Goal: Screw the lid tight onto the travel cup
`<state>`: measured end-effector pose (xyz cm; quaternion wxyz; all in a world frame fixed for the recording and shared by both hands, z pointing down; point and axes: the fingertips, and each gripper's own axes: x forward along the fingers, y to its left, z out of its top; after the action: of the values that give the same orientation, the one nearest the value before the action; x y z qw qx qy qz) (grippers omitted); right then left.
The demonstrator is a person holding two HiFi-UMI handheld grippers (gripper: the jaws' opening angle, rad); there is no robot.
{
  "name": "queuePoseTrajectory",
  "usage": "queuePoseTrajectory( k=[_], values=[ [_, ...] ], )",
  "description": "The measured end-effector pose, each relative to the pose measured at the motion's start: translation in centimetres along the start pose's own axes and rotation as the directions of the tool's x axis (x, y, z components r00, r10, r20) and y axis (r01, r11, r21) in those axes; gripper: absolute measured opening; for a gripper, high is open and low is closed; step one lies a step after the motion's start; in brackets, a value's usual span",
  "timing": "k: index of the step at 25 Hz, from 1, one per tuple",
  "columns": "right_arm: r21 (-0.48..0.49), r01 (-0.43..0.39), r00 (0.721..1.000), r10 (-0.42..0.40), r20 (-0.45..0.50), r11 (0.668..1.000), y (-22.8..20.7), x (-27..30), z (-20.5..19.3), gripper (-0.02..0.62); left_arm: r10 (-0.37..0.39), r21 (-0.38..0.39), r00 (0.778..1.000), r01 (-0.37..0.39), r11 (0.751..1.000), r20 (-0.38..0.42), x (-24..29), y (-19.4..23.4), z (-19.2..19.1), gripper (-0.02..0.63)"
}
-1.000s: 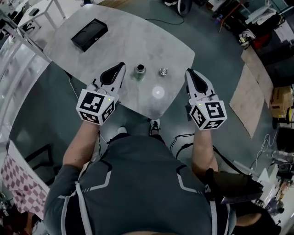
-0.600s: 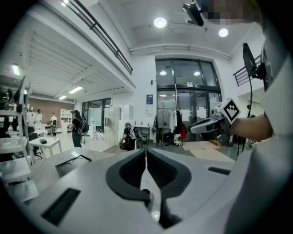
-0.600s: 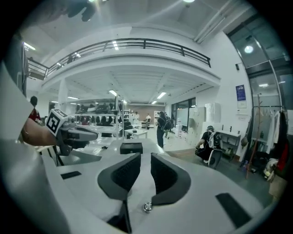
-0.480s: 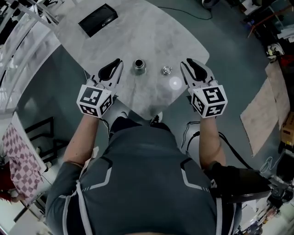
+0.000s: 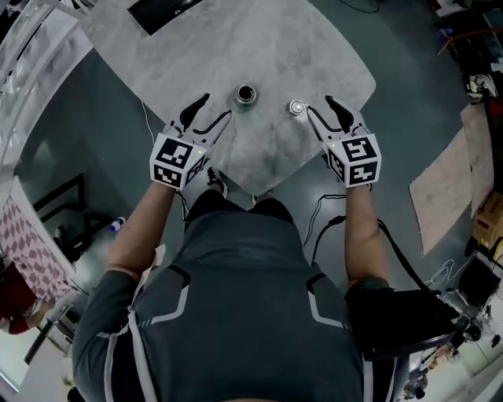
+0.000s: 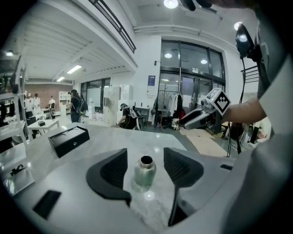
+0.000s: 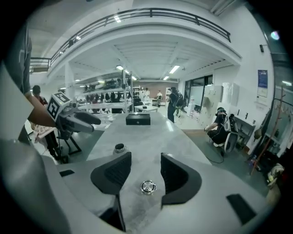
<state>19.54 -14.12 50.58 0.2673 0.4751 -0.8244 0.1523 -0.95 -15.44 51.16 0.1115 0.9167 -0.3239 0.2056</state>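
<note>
A steel travel cup (image 5: pixel 246 95) stands upright and open-topped on the grey table (image 5: pixel 259 47). Its round metal lid (image 5: pixel 297 107) lies flat just to its right. My left gripper (image 5: pixel 211 112) is a little left of the cup. Its jaws have just been opening, and in the left gripper view the cup (image 6: pixel 145 171) shows in the gap between them, untouched. My right gripper (image 5: pixel 322 108) is beside the lid, and its jaws have just been opening too. In the right gripper view the lid (image 7: pixel 148 186) lies in the gap, clear of the pads, with the cup (image 7: pixel 119 148) farther left.
A black box (image 5: pixel 161 9) lies at the table's far end, also seen in the left gripper view (image 6: pixel 68 139) and the right gripper view (image 7: pixel 138 119). The table's near edge runs just under both grippers. People and furniture stand far behind in the hall.
Both grippers have dropped toward the table and moved in on the cup and the lid. Both pairs of jaws went from shut to open.
</note>
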Motion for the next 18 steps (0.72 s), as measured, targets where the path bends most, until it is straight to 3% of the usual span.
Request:
queuePoseTrajectory(
  k=[4, 8, 18],
  values=[
    [0.001, -0.014, 0.996, 0.014, -0.083, 1.000, 0.3, 2.9, -3.1, 0.241, -0.050, -0.004, 0.997, 0.050, 0.999, -0.066, 2.4, -0.1, -3.8, 0.298],
    [0.008, -0.027, 0.990, 0.028, -0.140, 1.000, 0.5, 5.5, -6.1, 0.256, -0.040, -0.014, 0.993, 0.039, 0.999, -0.113, 5.0, 0.5, -7.0, 0.330],
    [0.030, -0.033, 0.966, 0.040, -0.255, 0.999, 0.6, 10.2, -11.9, 0.288, -0.025, -0.003, 0.990, 0.024, 1.000, -0.137, 9.8, 1.8, -11.3, 0.364]
  ],
)
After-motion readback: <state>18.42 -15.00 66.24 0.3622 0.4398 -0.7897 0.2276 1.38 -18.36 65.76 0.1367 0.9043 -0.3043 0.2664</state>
